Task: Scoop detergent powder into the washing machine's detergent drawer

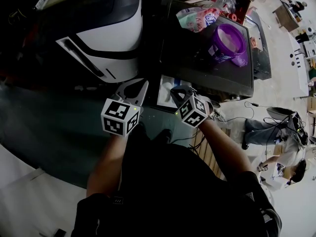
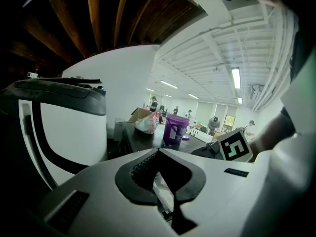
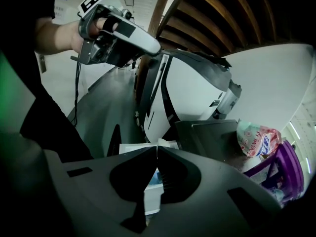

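Observation:
The white and black washing machine (image 1: 101, 38) stands at the upper left. Its white detergent drawer (image 1: 165, 85) is pulled out beside a dark cabinet (image 1: 207, 68). On that cabinet stand a purple tub (image 1: 228, 41) and a detergent bag (image 1: 197, 18). My left gripper (image 1: 143, 84) hangs shut and empty just left of the drawer. My right gripper (image 1: 173, 91) is shut and empty over the drawer's near end. In the right gripper view the drawer (image 3: 129, 149) lies just beyond the closed tips (image 3: 157, 148). The left gripper view has the tub (image 2: 175, 128) and bag (image 2: 147, 124) far beyond its closed tips (image 2: 158, 150).
A purple lid (image 1: 241, 60) lies by the tub. A wooden pallet (image 1: 210, 149) and cables lie on the floor at right, where a person (image 1: 281, 174) crouches. More people and tables are in the far room in the left gripper view.

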{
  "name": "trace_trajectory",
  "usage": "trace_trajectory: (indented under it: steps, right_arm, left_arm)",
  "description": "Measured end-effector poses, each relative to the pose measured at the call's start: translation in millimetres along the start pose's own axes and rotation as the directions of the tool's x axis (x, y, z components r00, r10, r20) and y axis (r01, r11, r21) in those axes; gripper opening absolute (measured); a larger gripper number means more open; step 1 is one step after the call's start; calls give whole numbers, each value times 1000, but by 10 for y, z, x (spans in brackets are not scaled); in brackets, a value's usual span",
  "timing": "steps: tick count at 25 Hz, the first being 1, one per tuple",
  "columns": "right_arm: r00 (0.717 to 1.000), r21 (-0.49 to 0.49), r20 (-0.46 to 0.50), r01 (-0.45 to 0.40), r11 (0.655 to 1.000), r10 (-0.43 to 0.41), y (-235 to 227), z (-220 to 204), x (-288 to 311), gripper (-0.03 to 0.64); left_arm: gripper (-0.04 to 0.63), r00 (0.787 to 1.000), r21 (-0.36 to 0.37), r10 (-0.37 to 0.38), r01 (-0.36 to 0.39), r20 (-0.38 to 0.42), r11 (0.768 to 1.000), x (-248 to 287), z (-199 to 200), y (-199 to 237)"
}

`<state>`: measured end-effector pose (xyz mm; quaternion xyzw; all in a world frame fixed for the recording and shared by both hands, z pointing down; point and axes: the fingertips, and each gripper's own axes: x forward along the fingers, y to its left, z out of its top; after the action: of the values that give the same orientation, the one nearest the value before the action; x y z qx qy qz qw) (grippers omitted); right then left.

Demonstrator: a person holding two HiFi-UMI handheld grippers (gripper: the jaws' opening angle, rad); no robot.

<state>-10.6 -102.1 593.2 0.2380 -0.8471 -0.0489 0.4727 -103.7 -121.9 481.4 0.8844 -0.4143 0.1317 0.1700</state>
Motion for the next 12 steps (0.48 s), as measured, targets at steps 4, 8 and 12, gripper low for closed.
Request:
trace_trajectory:
  steps: [4,8,12]
  right_arm:
    - [1000,-16,-1,10,1000,-10,6,4,-11,18]
    - [1000,-47,-7,14,999,-15,36,7,-18,18]
    - [1000,-94,-17,20,995,-22,87,-6,-20,18]
  left_arm:
    - [8,1000,1,1,-1,-1,1000,-18,-13,-13]
    - [8,1000,1,2,-2,-2,1000,-41,-27,-20]
    - [8,1000,0,3,-3,-1,1000,-55,-41,-31]
